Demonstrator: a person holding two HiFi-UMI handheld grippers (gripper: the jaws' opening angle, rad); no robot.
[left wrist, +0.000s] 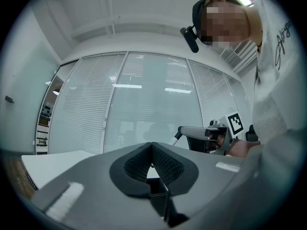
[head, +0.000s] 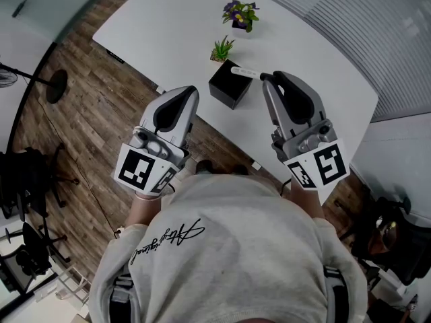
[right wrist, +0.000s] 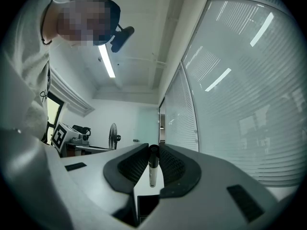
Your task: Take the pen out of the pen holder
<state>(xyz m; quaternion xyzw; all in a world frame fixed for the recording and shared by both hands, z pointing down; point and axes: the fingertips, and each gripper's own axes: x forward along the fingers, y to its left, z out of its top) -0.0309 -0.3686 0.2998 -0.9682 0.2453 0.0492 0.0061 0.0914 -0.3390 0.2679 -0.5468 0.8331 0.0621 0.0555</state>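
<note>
The right tool (head: 267, 79) gripped the white pen (head: 244, 72) over the black pen holder (head: 227, 86); the left tool (head: 192, 90) was clenched, empty.

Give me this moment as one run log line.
right gripper: shut on white pen with black cap | left gripper: shut, empty | black square pen holder: on white table

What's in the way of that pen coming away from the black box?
Nothing visible. The right gripper is shut on the pen, which lies about level over the pen holder. The small plants stand farther back on the table. The left gripper, shut and empty, is off to the side.
</note>
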